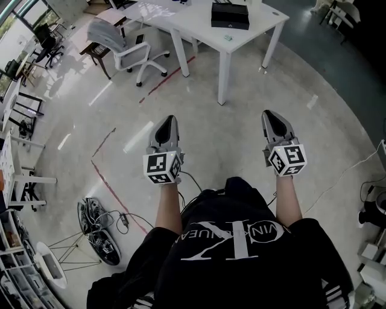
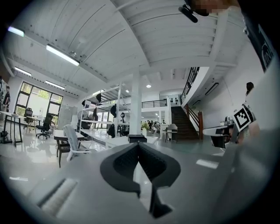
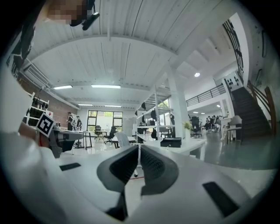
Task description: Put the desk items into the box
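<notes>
Left gripper (image 1: 167,124) and right gripper (image 1: 271,117) hang mid-frame, jaws pressed together, nothing between them. Black box (image 1: 230,15) sits on white table (image 1: 181,18) at top edge; table's far side cut off.

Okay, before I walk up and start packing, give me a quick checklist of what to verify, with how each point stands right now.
1. Left gripper empty: ok, jaws together with nothing between them.
2. Right gripper empty: ok, same.
3. Jaws open for a grasp: not ok, both are shut.
4. Box in sight: ok, it sits on the table.
5. Box open: cannot tell from here.
6. Items to pack located: cannot tell; only one small item shows near the table's edge.
</notes>
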Demonstrator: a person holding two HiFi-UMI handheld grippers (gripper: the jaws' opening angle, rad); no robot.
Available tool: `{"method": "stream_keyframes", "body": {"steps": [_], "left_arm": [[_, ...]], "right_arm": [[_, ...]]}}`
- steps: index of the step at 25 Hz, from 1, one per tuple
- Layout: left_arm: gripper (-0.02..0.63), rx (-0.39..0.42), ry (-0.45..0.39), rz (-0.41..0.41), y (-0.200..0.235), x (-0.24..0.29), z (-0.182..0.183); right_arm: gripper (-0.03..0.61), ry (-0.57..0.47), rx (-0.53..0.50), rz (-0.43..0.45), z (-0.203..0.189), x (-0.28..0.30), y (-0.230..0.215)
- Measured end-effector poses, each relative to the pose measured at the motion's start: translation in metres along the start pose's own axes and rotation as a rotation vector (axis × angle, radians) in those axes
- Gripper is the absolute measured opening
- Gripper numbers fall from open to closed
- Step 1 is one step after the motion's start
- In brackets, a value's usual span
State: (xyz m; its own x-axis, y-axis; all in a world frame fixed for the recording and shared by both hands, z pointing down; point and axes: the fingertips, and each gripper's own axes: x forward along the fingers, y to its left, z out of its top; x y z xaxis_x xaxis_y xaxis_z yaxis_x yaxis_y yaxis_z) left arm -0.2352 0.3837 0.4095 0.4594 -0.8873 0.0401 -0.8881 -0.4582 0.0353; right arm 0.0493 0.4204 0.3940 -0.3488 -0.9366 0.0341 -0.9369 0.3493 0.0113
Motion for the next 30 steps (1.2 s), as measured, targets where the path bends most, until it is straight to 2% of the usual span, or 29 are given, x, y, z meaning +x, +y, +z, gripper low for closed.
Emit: {"method": "stream_keyframes", "body": {"steps": [14, 19, 22, 30], "left_arm": [[0.011, -0.047, 0.047, -0.019, 0.009, 0.023, -0.018], [0.011, -0.027, 0.061, -0.013, 0.023, 0.045, -0.021], [0.011, -0.028, 0.068, 0.009, 0.04, 0.06, -0.02], [0.011, -0.045, 0.077, 0.048, 0.076, 0.121, -0.014]], "right_arm": [[0.028, 0.038, 0.028, -0.066, -0.009, 0.019, -0.019], [0.033, 0.04, 0.06, -0.052, -0.018, 0.053, -0.029], [0.079, 0.041, 0.072, -0.023, -0.018, 0.08, -0.029], [0.081, 0.059, 0.069, 0.002, -0.012, 0.155, -0.058]]}}
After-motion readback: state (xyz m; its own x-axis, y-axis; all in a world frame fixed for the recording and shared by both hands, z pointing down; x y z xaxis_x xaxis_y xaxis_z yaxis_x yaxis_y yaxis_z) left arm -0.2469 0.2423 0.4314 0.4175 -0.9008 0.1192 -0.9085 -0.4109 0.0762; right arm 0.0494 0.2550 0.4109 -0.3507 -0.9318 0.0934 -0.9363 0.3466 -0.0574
